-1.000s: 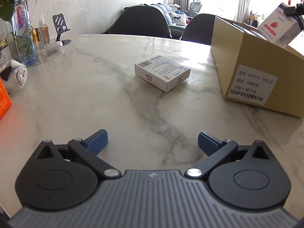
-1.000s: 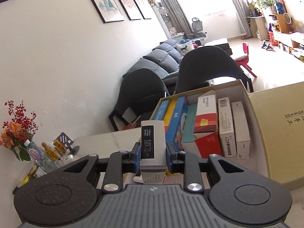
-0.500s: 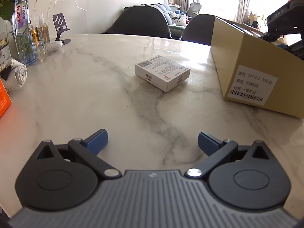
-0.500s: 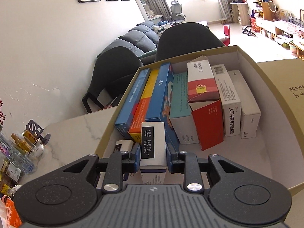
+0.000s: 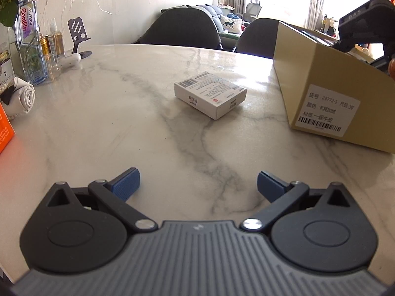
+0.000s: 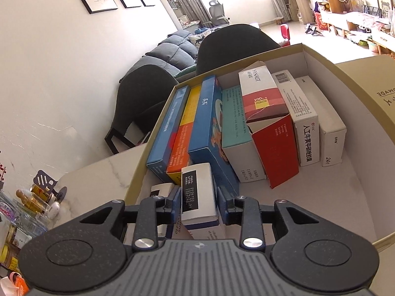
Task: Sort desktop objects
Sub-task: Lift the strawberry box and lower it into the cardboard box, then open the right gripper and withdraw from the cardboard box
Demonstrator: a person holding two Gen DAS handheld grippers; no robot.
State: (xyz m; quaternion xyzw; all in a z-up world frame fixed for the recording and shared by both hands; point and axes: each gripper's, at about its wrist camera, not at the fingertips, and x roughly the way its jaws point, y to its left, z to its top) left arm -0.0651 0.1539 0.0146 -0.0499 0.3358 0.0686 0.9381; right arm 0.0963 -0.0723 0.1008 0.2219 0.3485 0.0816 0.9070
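1. Left tongs (image 5: 198, 182): the blue pads are spread wide and grip nothing. They sit low over the marble worktop (image 5: 103, 123), with bare stone between the pads.
2. White medicine box (image 5: 209, 94): it lies flat on the worktop ahead of the left tongs, barcode face up, well apart from the pads and left of the cardboard carton (image 5: 328, 93).
3. Left edge of the worktop: a rolled white cloth (image 5: 24, 96) lies near an orange pack (image 5: 5, 130). Beyond them stand a water bottle (image 5: 29, 42), small amber bottles and a dark phone stand (image 5: 79, 34).
4. Right tongs (image 6: 198, 197): both pads are pressed against the sides of a small white box (image 6: 197, 192) with a black printed label on top. The box is pinched just inside the near left corner of the carton (image 6: 350, 81).
5. A second small white pack (image 6: 161, 189) lies just left of the pinched box; whether the two touch cannot be determined.
6. Carton contents: beyond the pinched box, a row of packs stands on edge, from left a blue box (image 6: 167, 128), a yellow-orange box (image 6: 184, 133), a blue cartoon box (image 6: 209, 123), a teal box (image 6: 234, 123), a red-and-white box (image 6: 266, 106) with an open flap, and two white boxes (image 6: 303, 118).
7. Two dark chairs (image 6: 234, 42) stand behind the worktop.
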